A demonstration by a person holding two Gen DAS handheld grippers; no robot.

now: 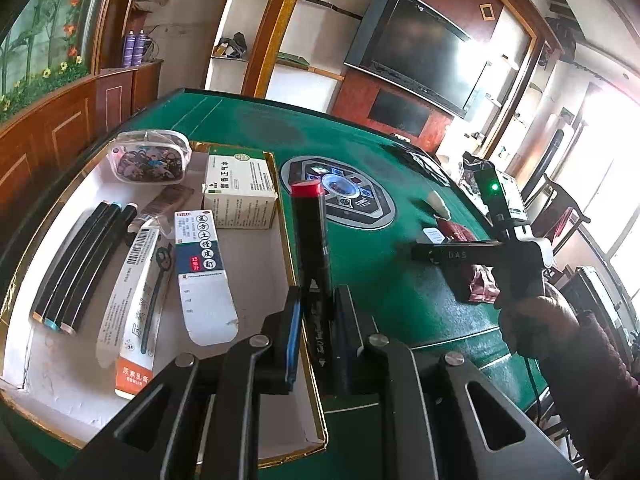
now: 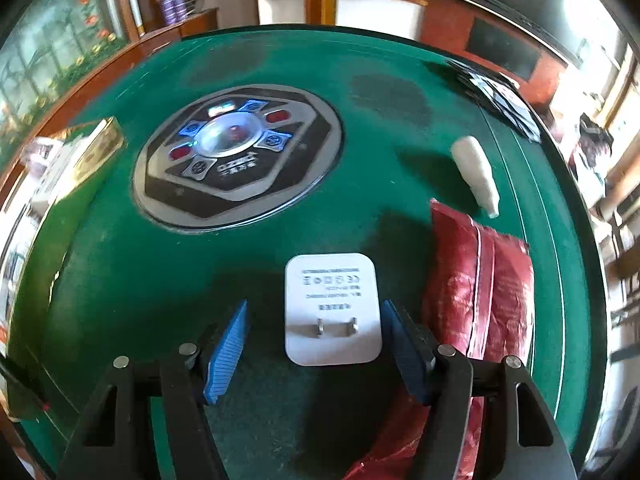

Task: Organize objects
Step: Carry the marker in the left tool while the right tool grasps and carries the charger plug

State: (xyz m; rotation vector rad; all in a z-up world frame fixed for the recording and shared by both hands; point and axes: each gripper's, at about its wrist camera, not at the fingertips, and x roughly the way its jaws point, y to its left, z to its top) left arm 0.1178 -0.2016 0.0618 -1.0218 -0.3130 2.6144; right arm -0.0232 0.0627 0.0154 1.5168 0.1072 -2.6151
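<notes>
Fingers of the left gripper [image 1: 316, 336] are clamped tight on a black marker with a red cap [image 1: 314, 248], which stands nearly upright between the blue pads, its cap end pointing away from the camera. The marker hangs over the gold-edged right wall of a shallow white tray [image 1: 256, 312] that sits on the green surface [image 1: 400, 304].

Inside the tray lie three more black markers [image 1: 78, 268] side by side at the left, touching one another. Beside them are a long white and orange ointment box [image 1: 134, 304], a white and dark blue medicine box [image 1: 202, 268] with an open flap, and a green and white medicine box [image 1: 240, 182] farther back. A clear pouch of dark hair ties [image 1: 148, 156] rests at the tray's far corner.

In the left wrist view the right gripper shows at the right, held by a hand [image 1: 528, 320] in a dark red sleeve, over the green surface.

Seen from its own camera, the right gripper [image 2: 316, 344] points steeply down with its fingers about half open. A white plug adapter [image 2: 332, 308] lies flat on the surface between them, prongs up. The right pad is right at the adapter's edge, while the left pad stands clear of it, so nothing is gripped.

Just right of the adapter lie red foil packets [image 2: 480, 280], partly under the right finger. A small white tube [image 2: 476, 172] lies beyond them. The round control panel [image 2: 236, 152] sits at the middle of the surface.
</notes>
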